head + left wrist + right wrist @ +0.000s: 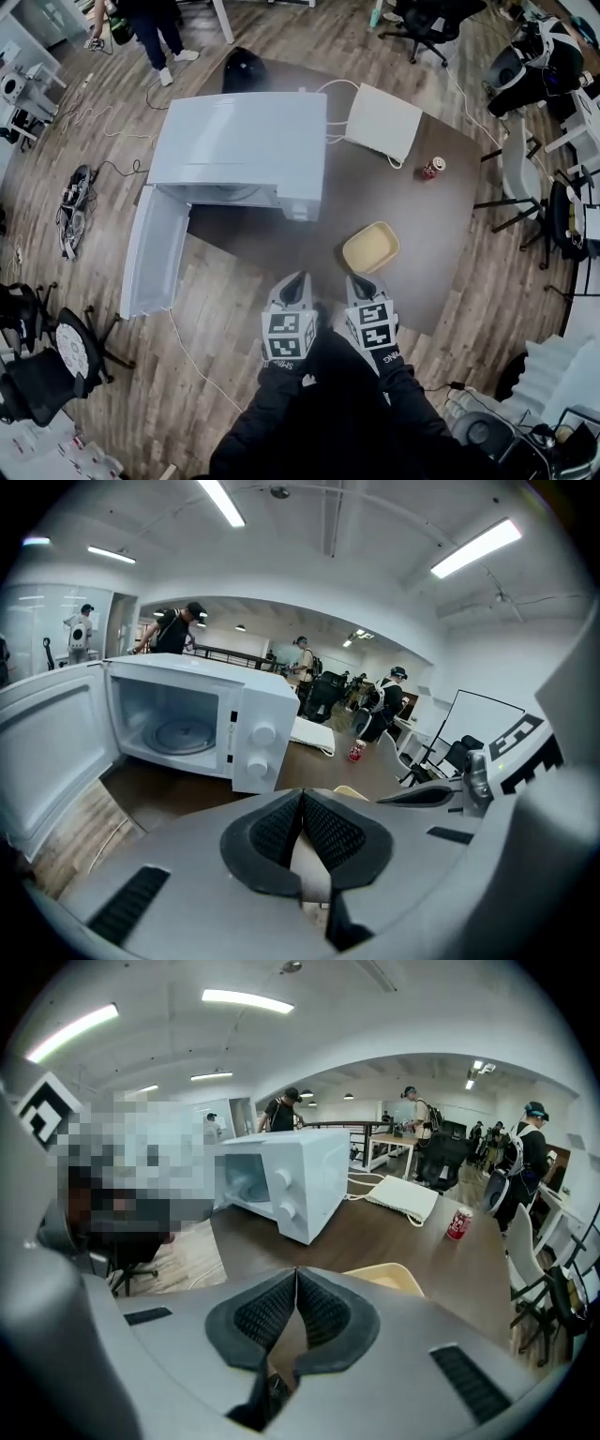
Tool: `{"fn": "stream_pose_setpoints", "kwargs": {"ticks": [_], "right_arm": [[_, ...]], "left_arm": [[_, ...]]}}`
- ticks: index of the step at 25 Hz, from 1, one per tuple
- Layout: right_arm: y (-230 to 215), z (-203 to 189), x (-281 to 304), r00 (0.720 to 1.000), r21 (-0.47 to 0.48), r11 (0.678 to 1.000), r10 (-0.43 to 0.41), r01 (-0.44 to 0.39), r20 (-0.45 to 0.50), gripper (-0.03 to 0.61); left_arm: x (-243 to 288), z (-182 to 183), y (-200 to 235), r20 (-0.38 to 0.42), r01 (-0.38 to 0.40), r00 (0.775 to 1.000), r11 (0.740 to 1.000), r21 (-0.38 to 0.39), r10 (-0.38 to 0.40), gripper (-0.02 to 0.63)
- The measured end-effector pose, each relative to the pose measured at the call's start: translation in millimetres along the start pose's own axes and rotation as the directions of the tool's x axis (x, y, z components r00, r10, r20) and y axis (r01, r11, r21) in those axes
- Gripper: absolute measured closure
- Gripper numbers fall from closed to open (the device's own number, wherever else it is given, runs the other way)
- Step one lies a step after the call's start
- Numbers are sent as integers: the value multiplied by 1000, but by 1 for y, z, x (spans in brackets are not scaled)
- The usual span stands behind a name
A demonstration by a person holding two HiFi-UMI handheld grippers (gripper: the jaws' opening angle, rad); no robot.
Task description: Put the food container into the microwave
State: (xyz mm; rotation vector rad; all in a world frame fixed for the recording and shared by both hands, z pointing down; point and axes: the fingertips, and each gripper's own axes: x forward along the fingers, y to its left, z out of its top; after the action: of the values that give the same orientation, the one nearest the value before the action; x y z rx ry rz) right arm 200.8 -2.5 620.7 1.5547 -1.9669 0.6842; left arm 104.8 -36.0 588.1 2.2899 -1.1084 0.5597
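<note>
Looking down, we see the dark table (450,225) as the biggest thing, w/ wood floor all round. On its left part sits the white microwave (234,150), cavity facing us. Its door (155,253) is swung fully open to the left, out past the table edge. Inside, the glass turntable (183,735) shows, and two knobs (258,747) sit on the panel at the right of the opening. Behind the microwave, to the right, a flat white box (384,120) lies w/ a cord running to it. Next, our two tools sit side by side at the table's near edge. The left gripper (295,279) has its jaws pressed together w/ nothing btwn them, and it points at the open microwave. The right gripper (362,281) is likewise closed and empty, jaws meeting at the tips. The food container (370,247), pale yellow and open-topped, rests on the table right of the microwave's front. It sits just ahead of the right gripper, not touching it; its rim peeks over the jaws in the right gripper view. Smallest, a red can (432,168) stands upright farther back, near the white box.
</note>
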Motion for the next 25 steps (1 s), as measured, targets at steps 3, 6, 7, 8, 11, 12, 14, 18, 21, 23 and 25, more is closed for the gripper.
{"fn": "stream_pose_setpoints", "kwargs": {"ticks": [3, 6, 7, 8, 11, 12, 14, 18, 21, 23, 25], "right_arm": [[-10, -16, 21, 999, -2, 1000, -6, 6, -40, 554], [-17, -33, 42, 996, -1, 1000, -8, 8, -92, 554], [-19, -36, 47, 994, 1, 1000, -6, 7, -107, 554], [-21, -40, 53, 993, 2, 1000, -5, 5, -118, 554], [-28, -47, 70, 989, -11, 1000, 0, -1, -148, 552], [-30, -50, 76, 987, -18, 1000, 0, -3, -160, 549], [-34, -57, 87, 981, -36, 999, 4, -11, -192, 505], [-39, -70, 102, 966, -83, 996, -4, -19, -258, 491], [-39, -82, 109, 946, -107, 994, -7, -30, -324, 491], [-38, -87, 113, 938, -120, 992, -9, -35, -346, 494], [-38, -90, 114, 937, -131, 991, -20, -27, -348, 514]], "left_arm": [[20, -12, 6, -35, 7, 999, 1000, -6, -7, 580], [35, -29, 13, -90, 5, 996, 1000, -16, -7, 580], [38, -35, 14, -107, 6, 994, 1000, -21, -9, 580], [41, -40, 15, -121, 8, 993, 1000, -26, -11, 580], [51, -50, 17, -141, 11, 990, 999, -37, -16, 580], [54, -52, 18, -148, 11, 989, 999, -39, -17, 580], [59, -58, 21, -163, 10, 986, 999, -42, -17, 580], [66, -65, 29, -186, 8, 982, 999, -49, -17, 580], [68, -67, 34, -194, 2, 981, 999, -51, -12, 580], [68, -70, 38, -199, -3, 980, 999, -54, -8, 580], [67, -72, 40, -201, -7, 980, 998, -57, -5, 580]]}}
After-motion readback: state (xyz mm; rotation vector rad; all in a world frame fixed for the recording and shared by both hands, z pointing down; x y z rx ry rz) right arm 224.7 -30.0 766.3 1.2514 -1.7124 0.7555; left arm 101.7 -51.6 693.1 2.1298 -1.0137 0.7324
